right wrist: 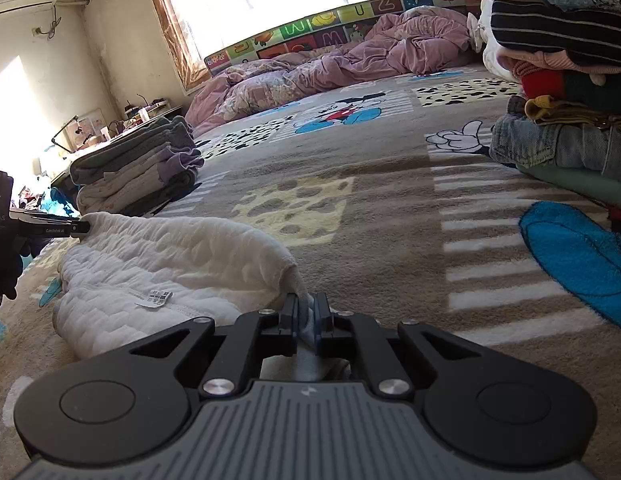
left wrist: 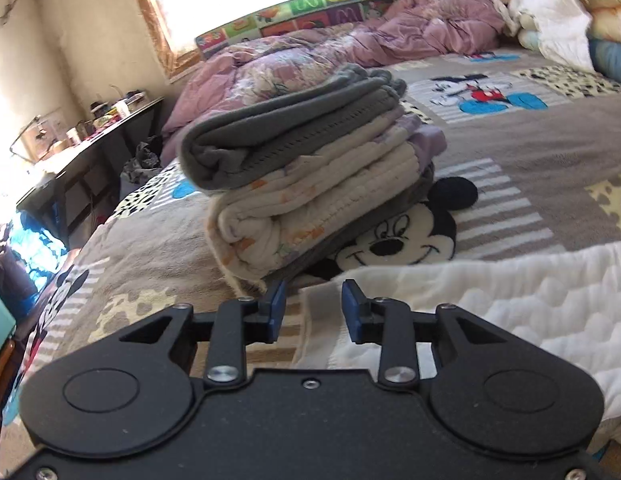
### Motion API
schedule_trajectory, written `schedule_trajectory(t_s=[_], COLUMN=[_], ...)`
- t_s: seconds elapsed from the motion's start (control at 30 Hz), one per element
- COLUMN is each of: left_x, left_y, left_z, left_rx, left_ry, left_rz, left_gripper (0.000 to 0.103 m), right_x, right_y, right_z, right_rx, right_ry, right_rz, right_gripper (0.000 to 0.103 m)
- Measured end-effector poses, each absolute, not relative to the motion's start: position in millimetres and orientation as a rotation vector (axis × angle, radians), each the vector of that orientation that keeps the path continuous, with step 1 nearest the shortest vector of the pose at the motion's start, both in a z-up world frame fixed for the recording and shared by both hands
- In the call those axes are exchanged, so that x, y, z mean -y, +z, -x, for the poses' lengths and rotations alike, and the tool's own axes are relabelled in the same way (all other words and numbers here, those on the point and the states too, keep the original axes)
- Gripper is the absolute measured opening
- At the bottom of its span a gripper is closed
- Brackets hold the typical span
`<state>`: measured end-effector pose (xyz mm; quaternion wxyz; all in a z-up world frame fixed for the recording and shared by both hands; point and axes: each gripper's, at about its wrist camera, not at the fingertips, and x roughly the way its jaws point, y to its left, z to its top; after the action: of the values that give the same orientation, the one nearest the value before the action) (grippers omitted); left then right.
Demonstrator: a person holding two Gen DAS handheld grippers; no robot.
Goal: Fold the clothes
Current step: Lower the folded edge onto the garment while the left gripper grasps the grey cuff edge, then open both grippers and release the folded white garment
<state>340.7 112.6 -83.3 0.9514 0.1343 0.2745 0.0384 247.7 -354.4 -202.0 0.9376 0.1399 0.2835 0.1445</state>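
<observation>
A white quilted garment [right wrist: 170, 264] lies on the cartoon-print bed blanket [right wrist: 390, 208], folded over on itself with a small label showing. My right gripper [right wrist: 306, 312] is shut on its near right corner. My left gripper [left wrist: 313, 310] is open just above the garment's left edge [left wrist: 490, 304], with nothing between its blue pads. In the right wrist view the left gripper [right wrist: 80, 226] touches the garment's far left edge.
A stack of folded grey and cream clothes [left wrist: 294, 168] stands just beyond the left gripper. A tall pile of clothes [right wrist: 566, 80] stands at the right. A rumpled purple quilt [right wrist: 350, 60] lies at the bed's far side. A cluttered desk [left wrist: 82, 148] stands left.
</observation>
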Motion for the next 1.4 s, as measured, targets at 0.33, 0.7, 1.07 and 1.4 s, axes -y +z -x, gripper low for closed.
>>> schedule_trajectory(t_s=[0.33, 0.7, 1.07, 1.4], left_x=[-207.3, -212.3, -183.8, -192.0], left_y=[-117.7, -122.3, -95.2, -122.2], left_z=[-298.5, -303.0, -296.2, -312.9], left_rx=[-0.544, -0.618, -0.512, -0.591], left_ry=[0.017, -0.025, -0.006, 0.088], left_rz=[0.426, 0.696, 0.374, 0.362], left_gripper=[0.036, 0.035, 0.007, 0.008], right_x=[352.2, 349.6, 347.8, 346.5], right_y=[-203.6, -205.3, -202.9, -202.4], right_z=[-244.3, -242.6, -240.0, -241.7], right_rx=[-0.561, -0.542, -0.518, -0.519], right_ry=[0.278, 0.269, 0.279, 0.273], right_rz=[-0.271, -0.253, -0.237, -0.226], right_gripper=[0.01, 0.013, 0.016, 0.035])
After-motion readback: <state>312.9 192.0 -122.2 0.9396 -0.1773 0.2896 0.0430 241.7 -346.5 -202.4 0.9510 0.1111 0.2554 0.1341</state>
